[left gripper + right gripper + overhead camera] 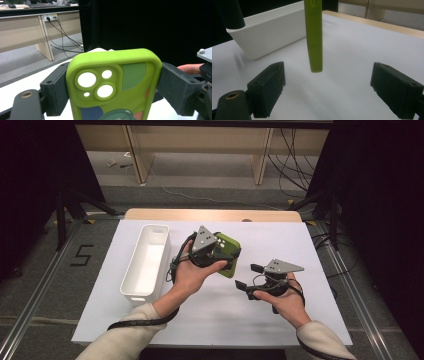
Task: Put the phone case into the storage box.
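Phone case [113,85] edges between left claw [112,87]

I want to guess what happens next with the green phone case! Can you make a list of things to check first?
1. Left gripper has the green phone case clamped between both jaws: ok.
2. Case is lifted off the white table, its lower end hanging in the air: ok.
3. Right gripper is open and holds nothing: ok.
4. Case hangs between the right gripper's jaws, ahead of them, touching neither: ok for a handover.
5. White bin holds nothing that shows, so there is room: ok.
6. How firm the left grip is: cannot tell.
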A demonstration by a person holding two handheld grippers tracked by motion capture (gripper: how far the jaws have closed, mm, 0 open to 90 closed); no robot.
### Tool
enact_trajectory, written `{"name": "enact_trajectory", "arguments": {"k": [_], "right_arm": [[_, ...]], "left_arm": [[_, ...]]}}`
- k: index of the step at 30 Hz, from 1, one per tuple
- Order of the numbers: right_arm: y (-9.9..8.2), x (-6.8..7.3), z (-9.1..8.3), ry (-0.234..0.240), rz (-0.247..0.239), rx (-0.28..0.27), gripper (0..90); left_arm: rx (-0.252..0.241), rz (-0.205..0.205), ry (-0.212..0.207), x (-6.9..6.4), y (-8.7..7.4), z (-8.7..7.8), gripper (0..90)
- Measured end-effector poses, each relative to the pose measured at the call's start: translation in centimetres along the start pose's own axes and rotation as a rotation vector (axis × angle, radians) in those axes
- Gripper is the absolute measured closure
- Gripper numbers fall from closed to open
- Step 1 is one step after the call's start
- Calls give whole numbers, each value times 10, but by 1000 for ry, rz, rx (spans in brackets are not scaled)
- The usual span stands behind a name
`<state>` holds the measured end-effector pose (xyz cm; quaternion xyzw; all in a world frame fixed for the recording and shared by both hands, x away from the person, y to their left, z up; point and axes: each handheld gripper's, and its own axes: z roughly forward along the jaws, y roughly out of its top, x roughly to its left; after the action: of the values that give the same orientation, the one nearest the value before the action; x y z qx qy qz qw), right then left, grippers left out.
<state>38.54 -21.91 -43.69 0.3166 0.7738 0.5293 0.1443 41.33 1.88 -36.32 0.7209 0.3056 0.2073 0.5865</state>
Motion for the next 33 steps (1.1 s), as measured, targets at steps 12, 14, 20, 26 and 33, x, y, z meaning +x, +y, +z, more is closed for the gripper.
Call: {"name": "enact_trajectory", "arguments": {"k": [12,14,20,26,33], "right_arm": [[-1,0,-3,3,7,0,137],[-2,0,-4,1,6,0,137],[-3,-1,-7,-1,11,-2,136],[-3,0,-9,-1,13,-8,136],[-4,0,-11,-2,12,-16,134]], "left_arm": [[7,3,5,6,2,-3,174],[8,3,9,7,2,-4,174],[9,1,18,10,4,-7,175],[4,1,24,13,5,-10,175],[0,1,30,16,7,-12,175]]}}
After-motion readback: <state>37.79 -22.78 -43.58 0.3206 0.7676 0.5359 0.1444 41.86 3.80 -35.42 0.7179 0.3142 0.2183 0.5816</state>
